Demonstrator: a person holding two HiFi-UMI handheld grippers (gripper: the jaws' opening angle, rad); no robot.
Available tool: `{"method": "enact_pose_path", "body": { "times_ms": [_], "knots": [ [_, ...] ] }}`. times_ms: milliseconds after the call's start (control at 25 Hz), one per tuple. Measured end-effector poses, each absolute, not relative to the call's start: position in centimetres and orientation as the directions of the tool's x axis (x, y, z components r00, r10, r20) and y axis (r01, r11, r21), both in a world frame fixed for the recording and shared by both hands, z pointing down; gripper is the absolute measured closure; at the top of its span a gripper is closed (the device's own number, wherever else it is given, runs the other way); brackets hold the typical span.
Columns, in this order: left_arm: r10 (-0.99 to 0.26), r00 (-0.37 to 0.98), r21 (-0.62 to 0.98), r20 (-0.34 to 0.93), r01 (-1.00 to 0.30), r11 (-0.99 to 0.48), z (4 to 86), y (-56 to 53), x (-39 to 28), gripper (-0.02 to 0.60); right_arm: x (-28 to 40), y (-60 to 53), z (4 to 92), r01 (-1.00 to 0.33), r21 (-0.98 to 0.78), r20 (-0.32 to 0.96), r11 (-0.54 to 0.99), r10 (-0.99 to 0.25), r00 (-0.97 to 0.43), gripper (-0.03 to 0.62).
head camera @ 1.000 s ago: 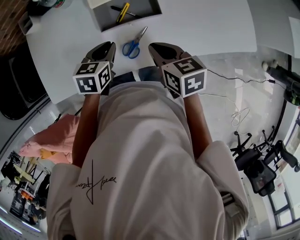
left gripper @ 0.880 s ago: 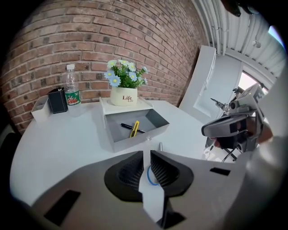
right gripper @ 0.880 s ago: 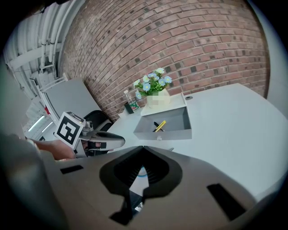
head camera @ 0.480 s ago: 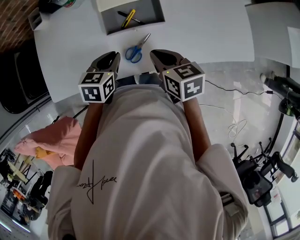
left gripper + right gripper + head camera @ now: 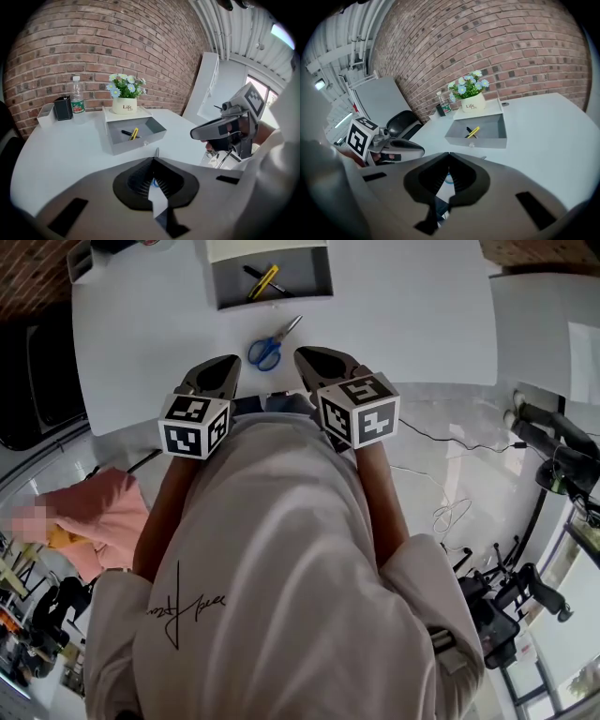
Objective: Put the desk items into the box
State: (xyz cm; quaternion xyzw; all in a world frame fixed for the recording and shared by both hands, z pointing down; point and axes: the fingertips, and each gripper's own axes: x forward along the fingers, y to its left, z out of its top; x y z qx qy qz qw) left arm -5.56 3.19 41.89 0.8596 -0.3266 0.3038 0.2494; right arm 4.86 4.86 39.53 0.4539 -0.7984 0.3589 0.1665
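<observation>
Blue-handled scissors lie on the white table, just in front of the open grey box. A yellow utility knife and a black pen lie inside the box. My left gripper hovers at the table's near edge, left of the scissors, shut and empty. To the right of the scissors, my right gripper is also shut with nothing in it. In the left gripper view the jaws meet at the tip. The right gripper view shows the same.
Behind the box stands a flower pot on a white lid. A water bottle, a black holder and a white tray sit at the table's far left by the brick wall. A black chair stands to the left.
The head view has swung a little. My left gripper has drawn slightly back toward my body relative to the scissors. Both grippers stay shut; the scissors have not moved.
</observation>
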Motion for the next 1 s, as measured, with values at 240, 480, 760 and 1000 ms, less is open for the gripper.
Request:
{"method": "enact_pose_path", "body": {
  "times_ms": [240,480,760,1000],
  "knots": [
    [-0.406,0.618,0.242,0.673,-0.703,-0.669,41.8,3.4,-5.7,0.577,4.3,4.5,39.9,-0.837,-0.409,0.606,0.363,-0.578,-0.547,0.568],
    [-0.383,0.630,0.263,0.676,-0.692,-0.673,42.1,3.8,-6.0,0.577,3.3,4.1,40.8,-0.829,-0.408,0.623,0.383,-0.547,-0.560,0.567],
    [-0.354,0.633,0.297,0.688,-0.691,-0.659,42.9,4.2,-6.1,0.577,1.8,3.8,42.5,-0.816,-0.385,0.647,0.432,-0.504,-0.572,0.566],
    [-0.344,0.628,0.317,0.698,-0.701,-0.639,43.4,4.3,-6.5,0.577,1.3,3.3,44.0,-0.804,-0.365,0.669,0.469,-0.469,-0.577,0.566]
  ]
}}
